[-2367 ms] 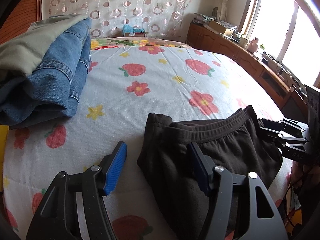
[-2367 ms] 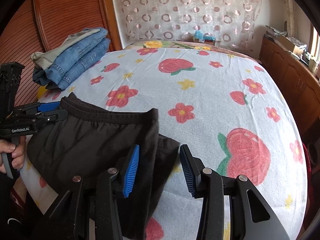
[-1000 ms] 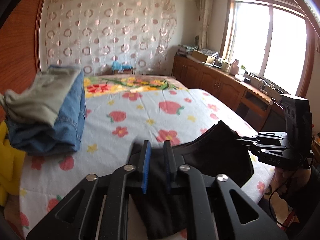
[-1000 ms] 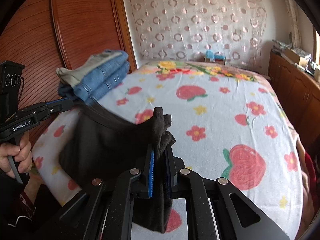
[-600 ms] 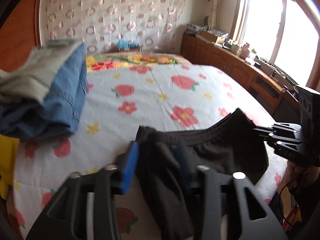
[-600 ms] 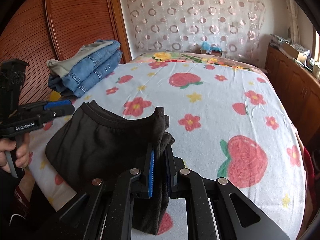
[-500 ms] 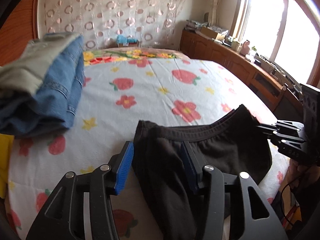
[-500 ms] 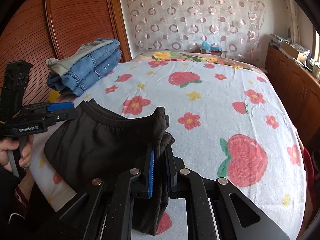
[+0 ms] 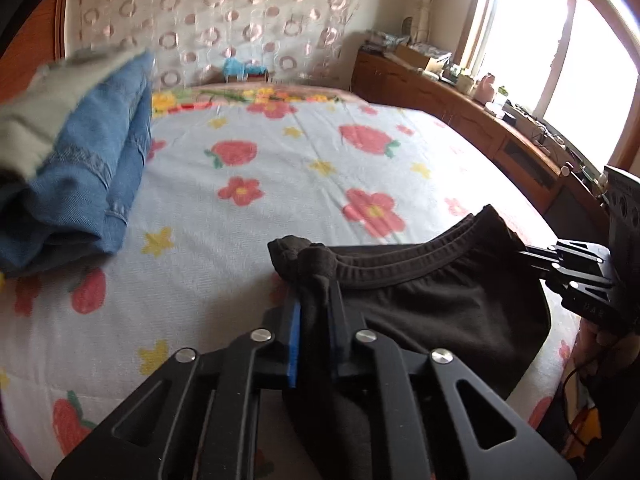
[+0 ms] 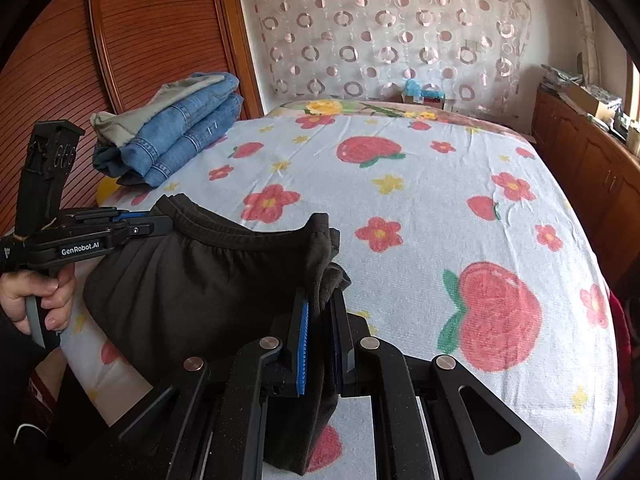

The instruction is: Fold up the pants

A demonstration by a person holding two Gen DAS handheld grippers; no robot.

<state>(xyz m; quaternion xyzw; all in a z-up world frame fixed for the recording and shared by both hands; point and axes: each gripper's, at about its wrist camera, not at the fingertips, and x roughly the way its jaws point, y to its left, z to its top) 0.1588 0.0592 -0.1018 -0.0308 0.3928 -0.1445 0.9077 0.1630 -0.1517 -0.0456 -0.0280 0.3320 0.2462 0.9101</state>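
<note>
Dark brown pants (image 9: 432, 300) with an elastic waistband hang over the near edge of the bed. My left gripper (image 9: 314, 312) is shut on one end of the waistband, with fabric bunched between the blue pads. My right gripper (image 10: 320, 320) is shut on the other end of the waistband of the pants (image 10: 192, 280). The waistband stretches between the two grippers. Each gripper shows in the other's view: the right gripper (image 9: 532, 250) at the right, the left gripper (image 10: 156, 220) at the left.
The bed (image 10: 420, 200) has a white sheet with red flowers and strawberries. A stack of folded jeans and grey trousers (image 10: 172, 136) lies at its far left, also in the left wrist view (image 9: 80, 168). Wooden cabinets (image 9: 460, 108) line the right wall under a window.
My left gripper was open beside the waistband half a second ago and has now shut on it. My right gripper has stayed shut on the pants.
</note>
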